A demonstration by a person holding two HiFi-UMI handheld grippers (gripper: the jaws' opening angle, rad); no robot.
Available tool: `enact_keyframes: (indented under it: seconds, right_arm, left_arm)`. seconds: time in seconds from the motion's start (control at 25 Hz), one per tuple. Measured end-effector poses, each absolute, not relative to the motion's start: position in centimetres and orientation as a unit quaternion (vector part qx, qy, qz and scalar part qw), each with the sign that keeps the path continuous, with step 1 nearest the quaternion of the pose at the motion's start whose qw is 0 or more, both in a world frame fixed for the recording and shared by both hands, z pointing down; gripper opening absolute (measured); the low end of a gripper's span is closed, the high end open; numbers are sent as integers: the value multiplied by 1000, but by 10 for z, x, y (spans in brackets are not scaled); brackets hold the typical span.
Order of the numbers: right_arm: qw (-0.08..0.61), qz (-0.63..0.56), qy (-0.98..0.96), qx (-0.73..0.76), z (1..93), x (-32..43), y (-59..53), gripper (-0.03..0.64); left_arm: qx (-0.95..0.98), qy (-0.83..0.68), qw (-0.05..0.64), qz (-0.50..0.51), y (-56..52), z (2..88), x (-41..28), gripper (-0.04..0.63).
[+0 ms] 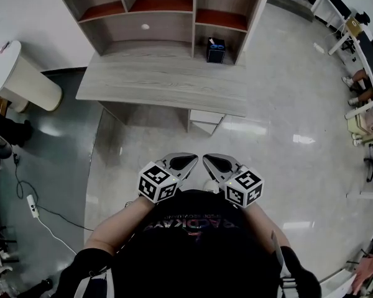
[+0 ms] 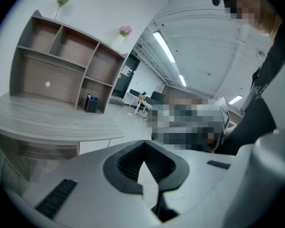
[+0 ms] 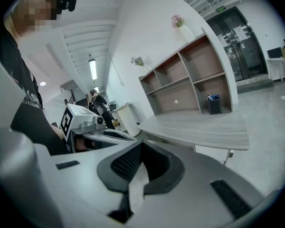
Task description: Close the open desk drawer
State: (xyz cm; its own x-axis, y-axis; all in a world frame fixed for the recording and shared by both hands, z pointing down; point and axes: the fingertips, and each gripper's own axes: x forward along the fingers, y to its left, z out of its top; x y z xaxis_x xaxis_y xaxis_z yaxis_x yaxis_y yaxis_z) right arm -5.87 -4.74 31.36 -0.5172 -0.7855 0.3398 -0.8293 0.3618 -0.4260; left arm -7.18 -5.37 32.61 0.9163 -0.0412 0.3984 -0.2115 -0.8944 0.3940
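Drawer (image 1: 206, 118): stuck out, white, at the front edge of the desk (image 1: 161, 82), toward its right end; its front panel ran along that edge.
Left gripper (image 1: 191, 160): jaws closed together with nothing between them, well short of the desk.
Right gripper (image 1: 209, 160): likewise closed and empty, just beside the left one.
Bearing: the drawer lay straight ahead of both, well apart; the push would go in under the desk.
Nearer hand: the right, I judged, though barely.
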Motion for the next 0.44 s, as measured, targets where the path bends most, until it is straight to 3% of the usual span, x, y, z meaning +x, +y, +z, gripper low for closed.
enact_keyframes:
  seconds: [0.44]
  right_arm:
    - [37, 282, -823, 491, 315, -61, -44, 17]
  left_arm:
    - [954, -67, 221, 193, -50, 327, -75, 11]
